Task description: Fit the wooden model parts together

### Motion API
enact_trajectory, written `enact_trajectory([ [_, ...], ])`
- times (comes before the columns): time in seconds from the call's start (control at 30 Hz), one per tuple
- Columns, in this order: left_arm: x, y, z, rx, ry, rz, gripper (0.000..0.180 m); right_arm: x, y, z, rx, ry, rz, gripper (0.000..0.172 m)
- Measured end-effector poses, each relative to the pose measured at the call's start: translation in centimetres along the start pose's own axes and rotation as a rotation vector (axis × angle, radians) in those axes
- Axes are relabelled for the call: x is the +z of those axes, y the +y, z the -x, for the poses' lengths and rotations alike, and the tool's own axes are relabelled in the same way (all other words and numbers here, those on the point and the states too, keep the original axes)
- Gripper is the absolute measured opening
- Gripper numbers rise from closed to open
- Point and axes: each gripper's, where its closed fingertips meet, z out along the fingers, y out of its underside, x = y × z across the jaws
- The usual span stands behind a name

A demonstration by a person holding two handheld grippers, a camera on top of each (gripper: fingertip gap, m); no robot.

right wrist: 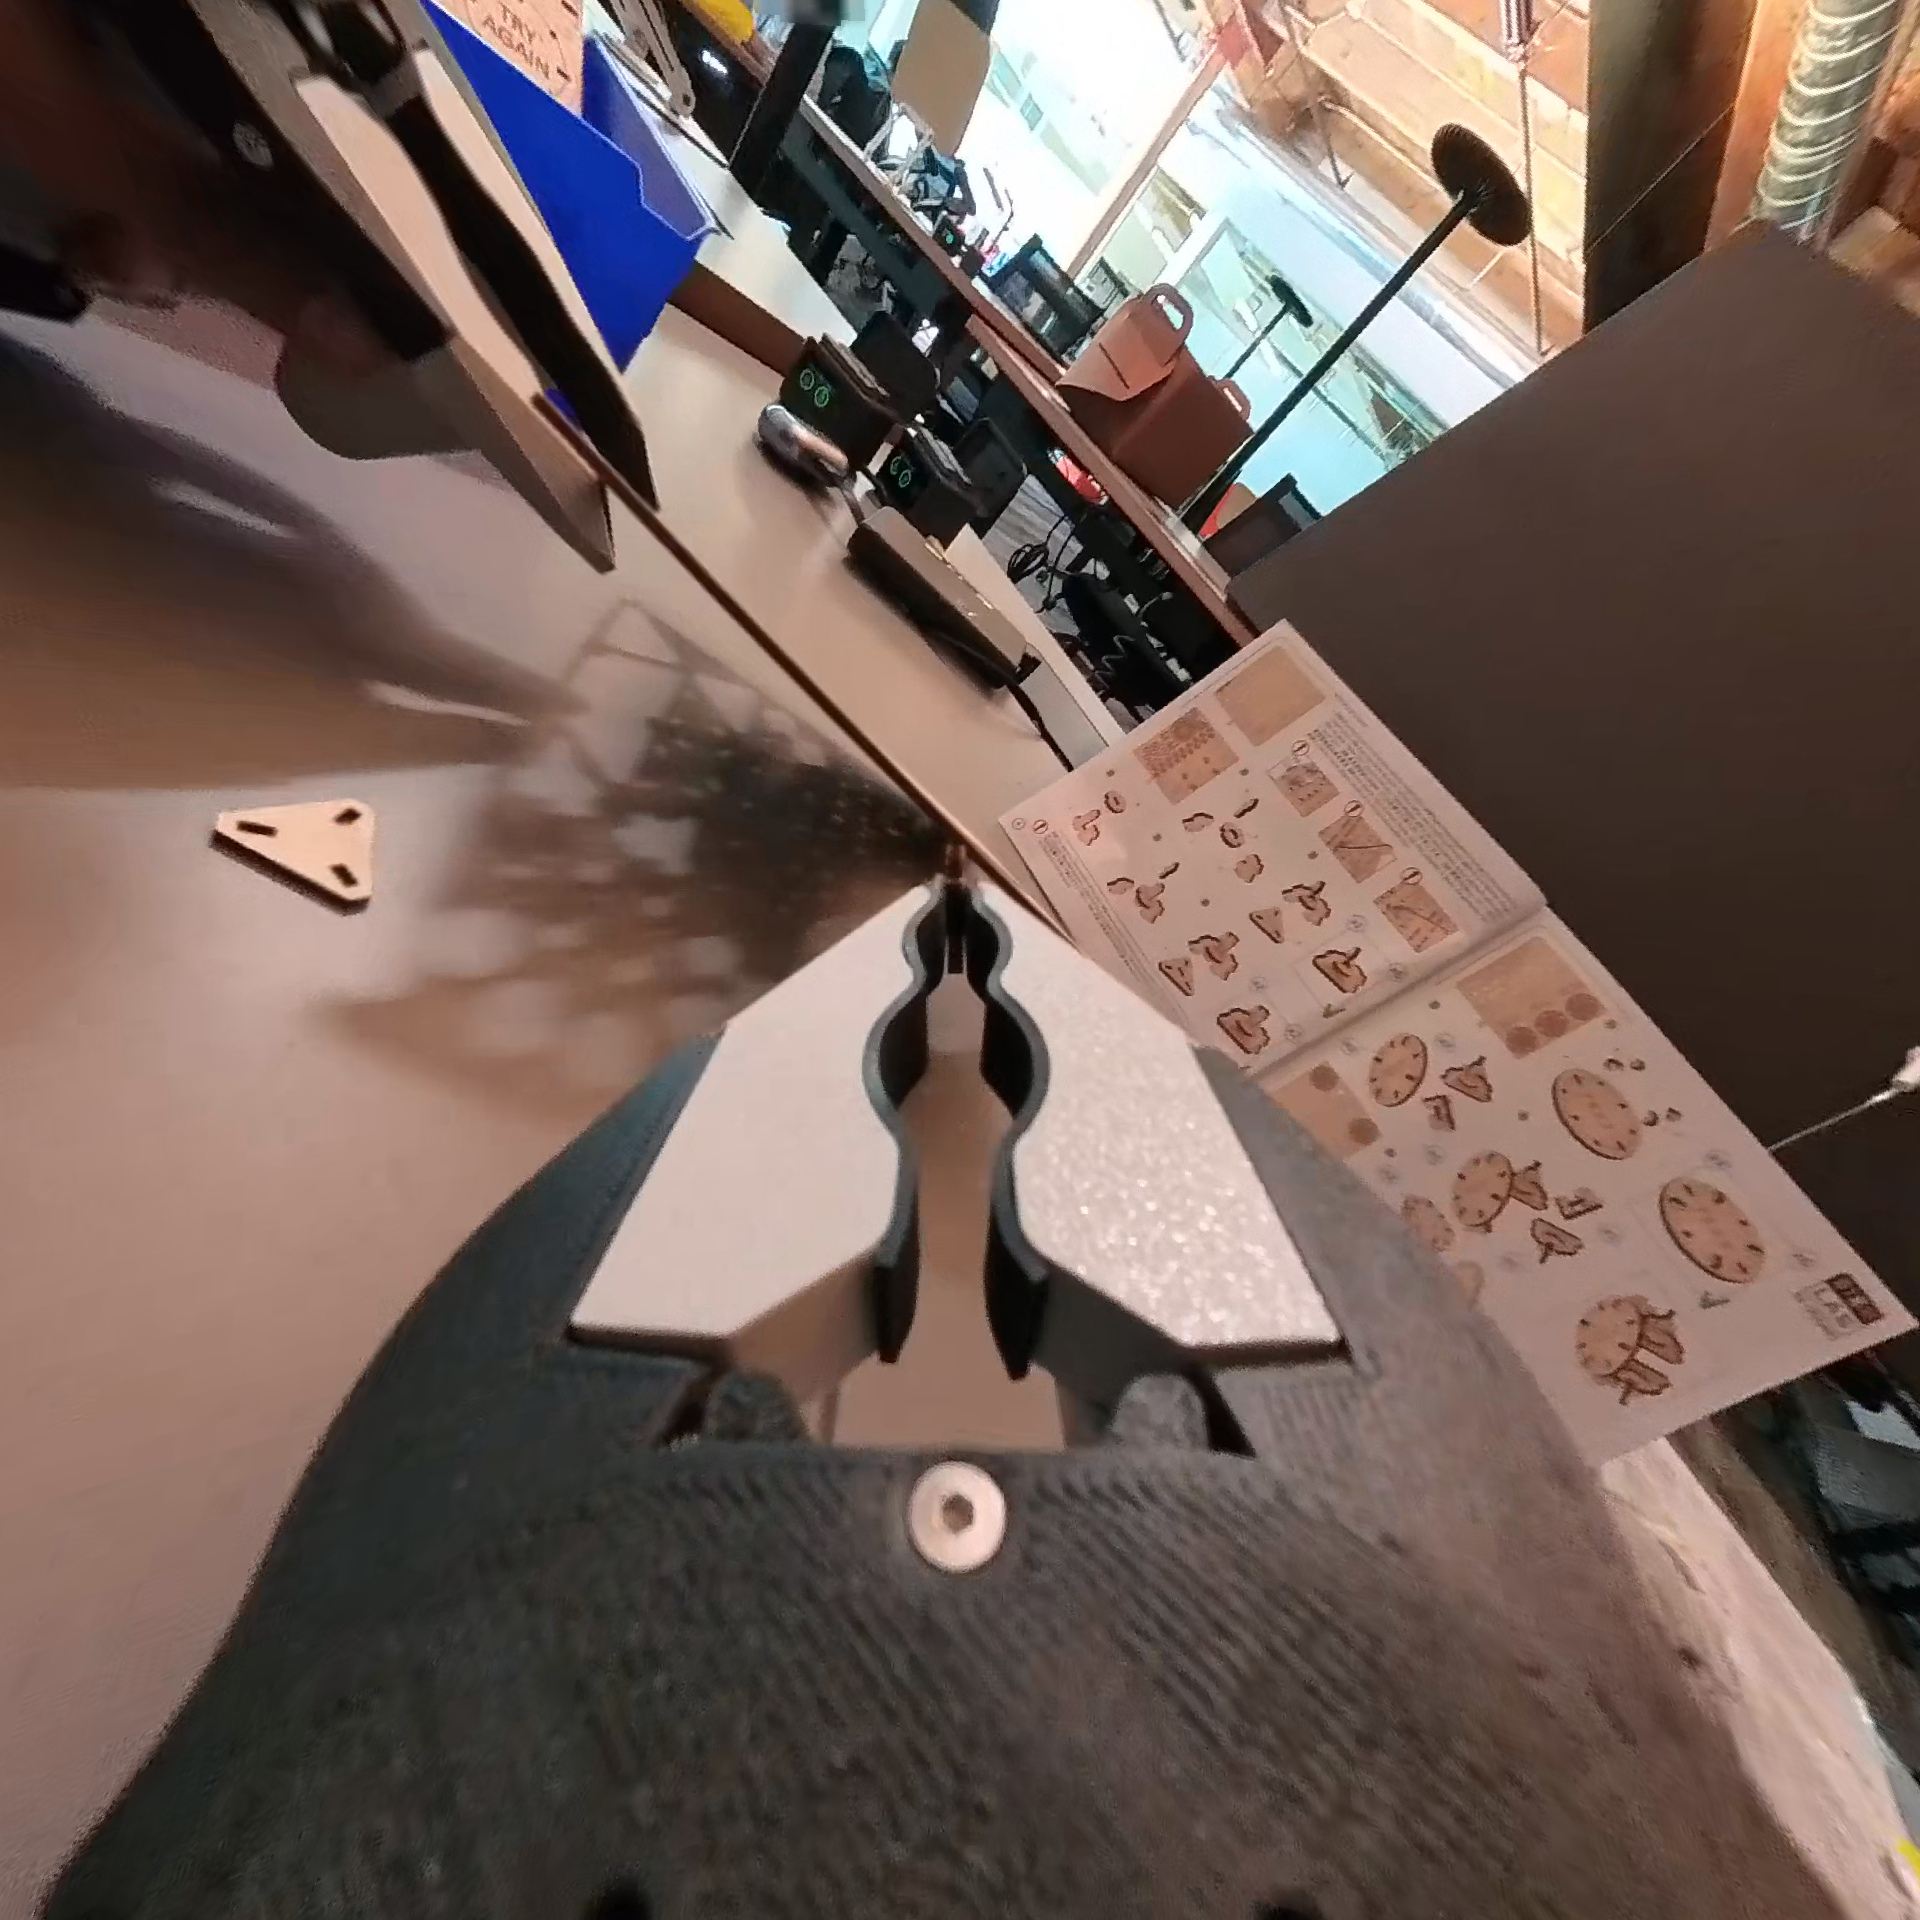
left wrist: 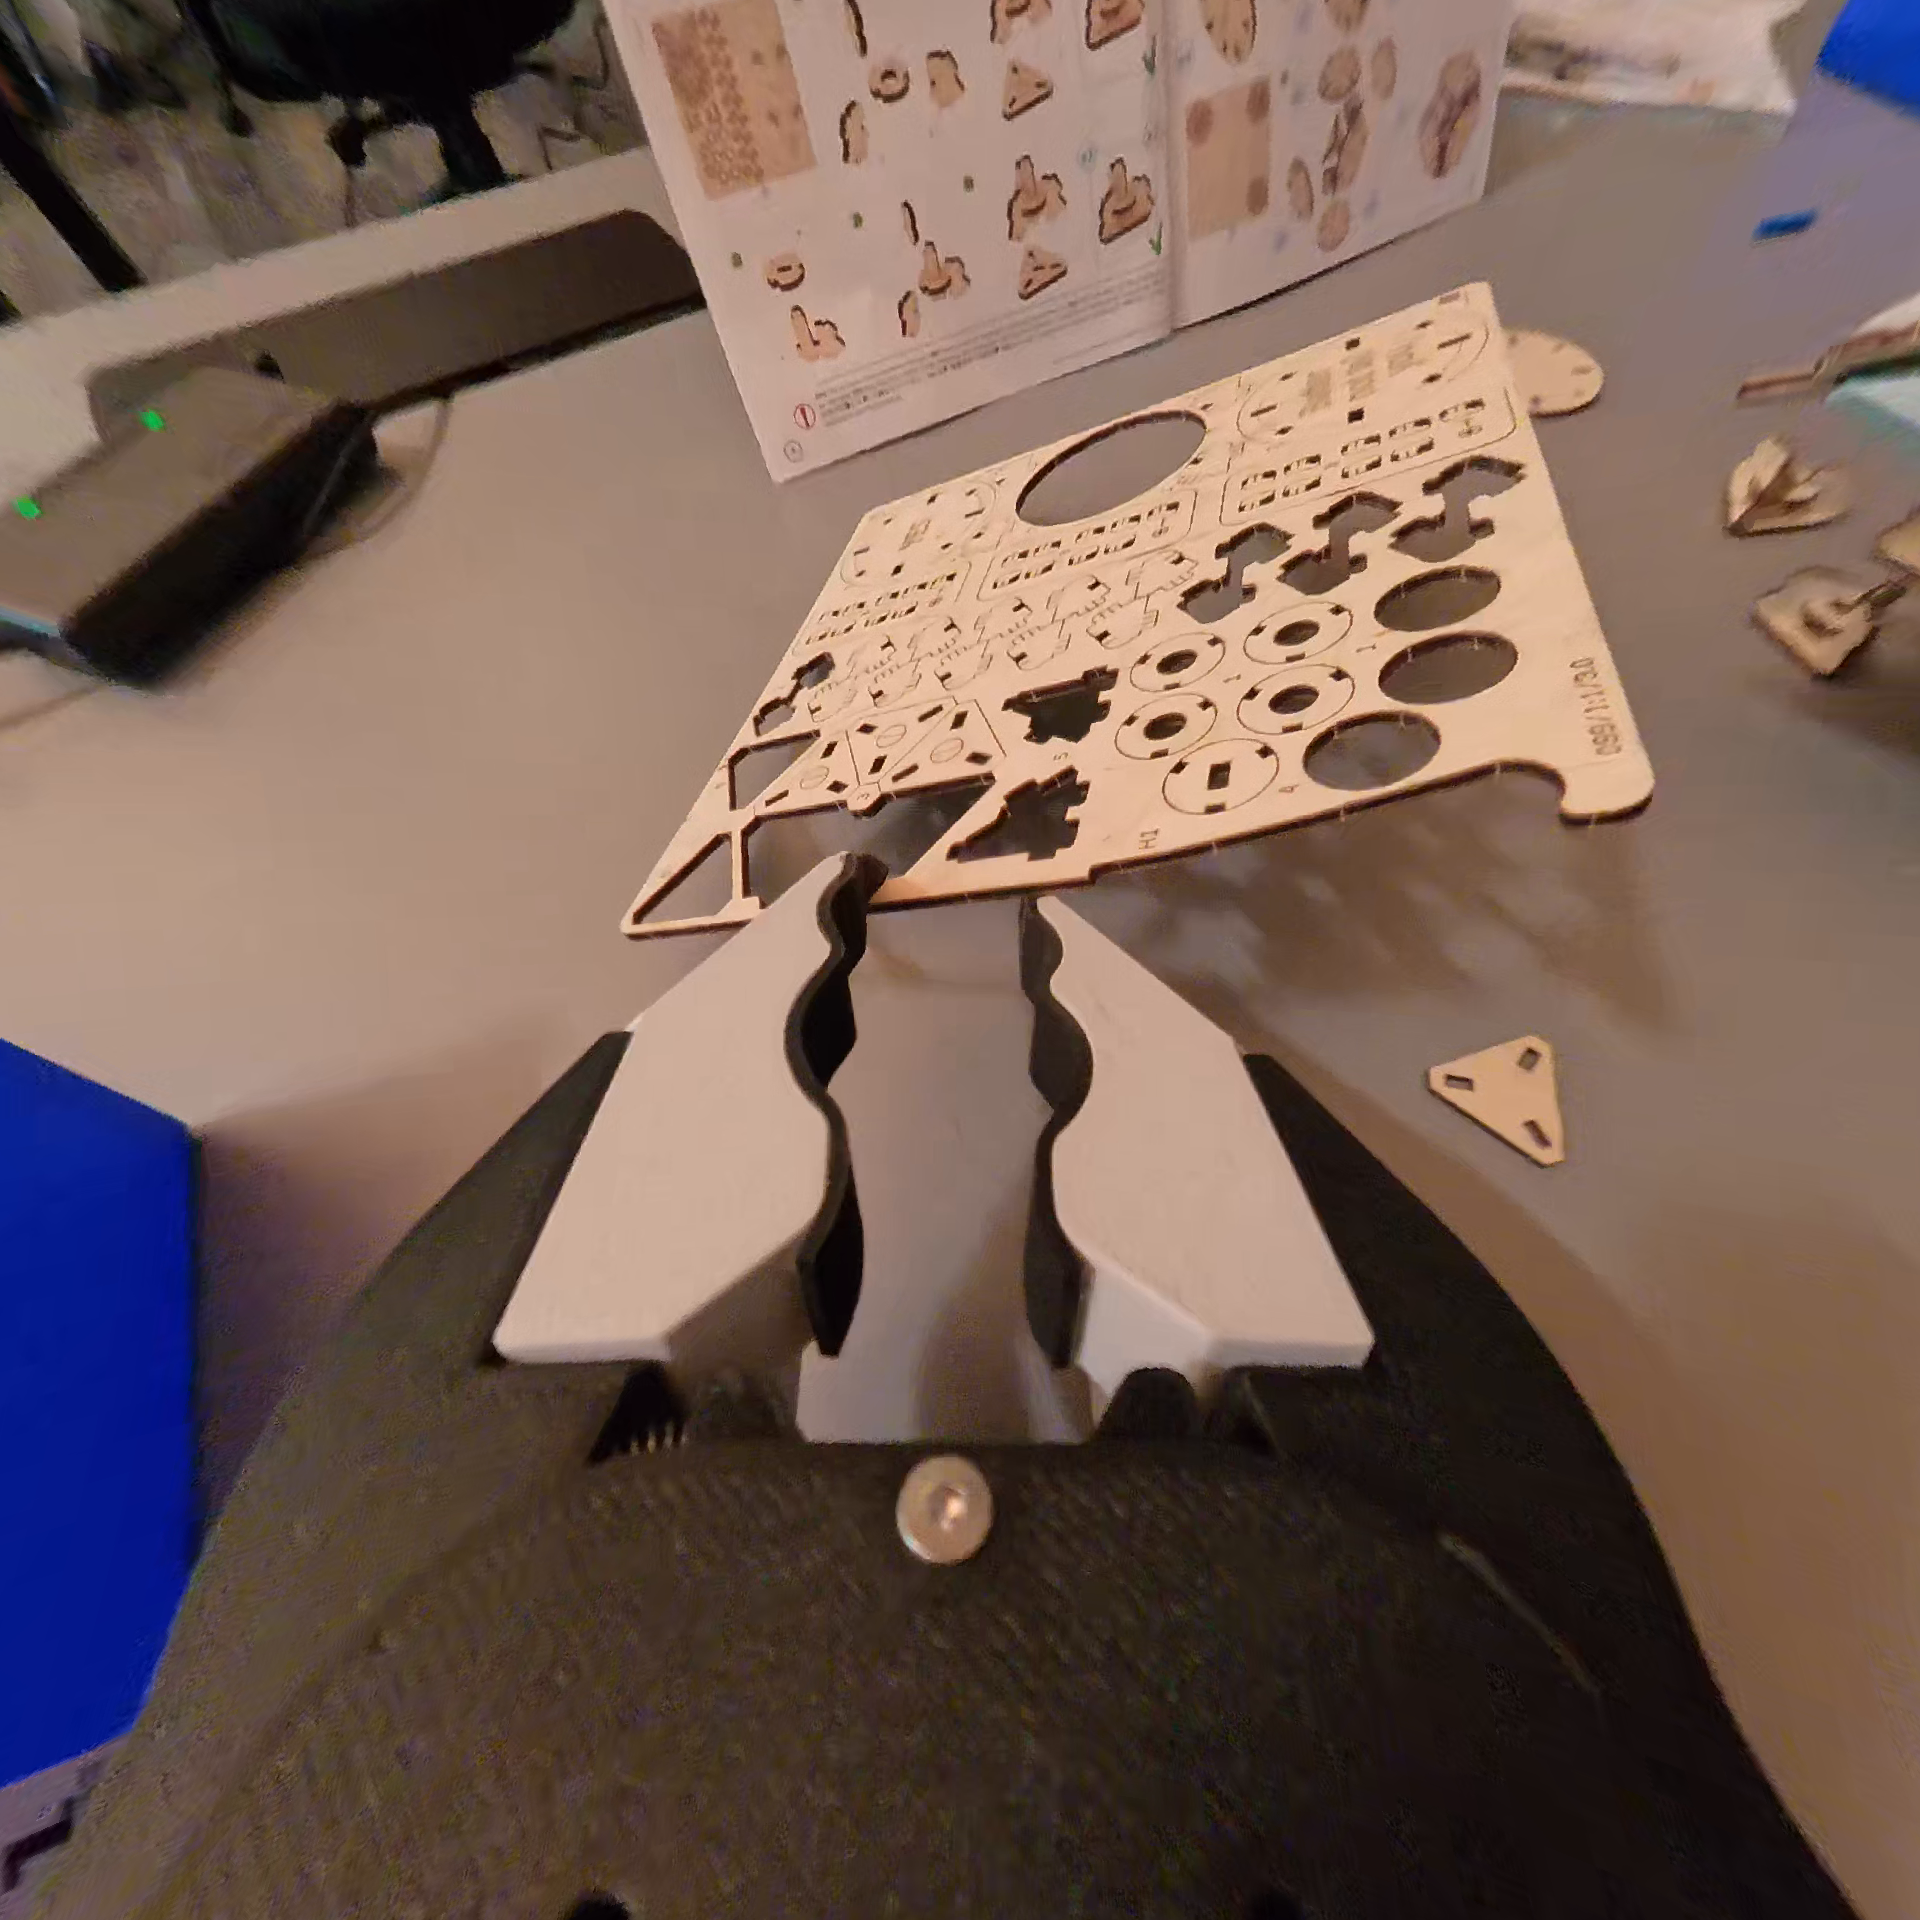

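Observation:
A thin laser-cut wooden sheet (left wrist: 1195, 665) with many cut-out holes hangs tilted above the grey table (left wrist: 416, 831). My left gripper (left wrist: 940, 894) is open. Its fingertips (left wrist: 857, 878) stand at the sheet's near edge with a clear gap between the pads, and nothing is pressed between them. In the right wrist view the sheet (right wrist: 790, 707) shows edge-on as a thin line. My right gripper (right wrist: 951, 920) is shut on its edge and holds it up. The left gripper (right wrist: 468, 312) shows at the far end of the sheet. A loose wooden triangle (left wrist: 1501, 1096) lies on the table and also shows in the right wrist view (right wrist: 301, 852).
An open instruction booklet (left wrist: 1039, 208) stands behind the sheet and shows in the right wrist view (right wrist: 1455, 1039). Small wooden pieces (left wrist: 1787, 488) and a round disc (left wrist: 1553, 374) lie at the right. A black box with green lights (left wrist: 197, 509) is at the left, and a blue bin (left wrist: 94, 1403) is near left. My right fingertips sit around 20 cm from my left ones. The loose wooden triangle (left wrist: 1501, 1096) is about 11 cm from my left fingertips. It is also in sight in the right wrist view (right wrist: 320, 828).

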Motion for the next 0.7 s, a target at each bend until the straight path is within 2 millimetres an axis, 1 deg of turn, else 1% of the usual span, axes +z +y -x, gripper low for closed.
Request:
enact_trajectory([
  [0.03, -0.2, 0.4, 0.0, -0.039, 0.026, 0.022, 0.028, 0.0, -0.1, 0.1, -0.025, 0.007, 0.0, 0.001],
  [0.1, -0.5, 1.7, -0.3, -0.083, 0.094, 0.138, 0.03, 0.0, -0.2, 0.5, -0.077, 0.005, 0.003, 0.001],
  [0.17, -1.0, 2.2, -0.4, -0.104, 0.116, 0.216, 0.032, 0.1, -0.3, 1.2, -0.12, -0.005, 0.014, 0.001],
  [0.23, -1.7, 2.0, -0.8, -0.091, 0.122, 0.231, 0.032, 0.2, -0.3, 1.5, -0.165, -0.004, 0.024, 0.001],
  [0.3, -2.2, 1.9, -1.1, -0.075, 0.112, 0.271, 0.04, 0.1, -0.4, 1.7, -0.203, 0.002, 0.027, 0.001],
  [0.4, -3.0, 3.3, -1.8, 0.019, 0.101, 0.397, 0.043, 0.0, -0.5, 1.8, -0.26, 0.018, 0.028, 0.001],
  [0.43, -3.2, 3.6, -2.2, 0.042, 0.114, 0.423, 0.062, 0.0, -0.5, 1.9, -0.285, 0.025, 0.03, 0.001],
  [0.47, -3.3, 3.6, -2.8, 0.044, 0.139, 0.428, 0.075, -0.1, -0.6, 1.9, -0.312, 0.034, 0.03, 0.001],
  [0.5, -3.4, 3.2, -4.0, 0.034, 0.212, 0.407, 0.077, -0.1, -0.7, 2.0, -0.341, 0.042, 0.029, 0.001],
  [0.53, -3.7, 2.3, -5.7, 0.014, 0.319, 0.352, 0.078, -0.2, -0.8, 2.1, -0.372, 0.049, 0.025, 0.0],
  [0.57, -4.0, 1.1, -6.9, -0.028, 0.409, 0.283, 0.078, -0.2, -1.0, 2.3, -0.406, 0.056, 0.02, 0.0],
  [0.67, -5.1, -2.9, -8.0, -0.204, 0.568, 0.079, 0.074, -0.6, -2.1, 2.8, -0.531, 0.096, -0.019, 0.001],
  [0.7, -5.9, -4.5, -8.7, -0.271, 0.661, -0.014, 0.066, -0.8, -2.7, 3.0, -0.576, 0.119, -0.042, 0.0],
])
